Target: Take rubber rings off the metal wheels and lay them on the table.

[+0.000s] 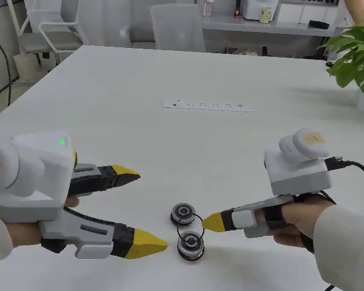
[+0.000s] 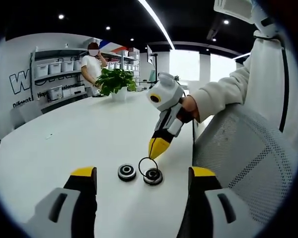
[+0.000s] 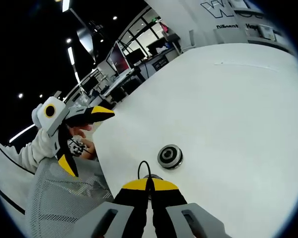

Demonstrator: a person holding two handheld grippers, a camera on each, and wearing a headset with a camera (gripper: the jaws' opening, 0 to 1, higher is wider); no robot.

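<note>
**Right gripper [image 1: 210, 222] mid-peel on a ring [image 1: 189, 223]**

Head view: its jaws are pinched shut on the ring, which loops between the far wheel [image 1: 183, 213] and near wheel [image 1: 190, 244] on the table [image 1: 170, 139]. The left gripper [image 1: 147, 211] hangs just beside them, jaws wide, gripping nothing.
Left gripper view: the ring's low end looks hooked on the near wheel, but I can't tell for sure.
Right gripper view: a thin loop pokes out of the closed tips, and the near wheel is mostly hidden behind them.
My take: pin the near wheel with the left gripper first. Then draw the ring up and off slowly so the wheel doesn't drag. Lay it on bare table, well apart from both wheels.
</note>
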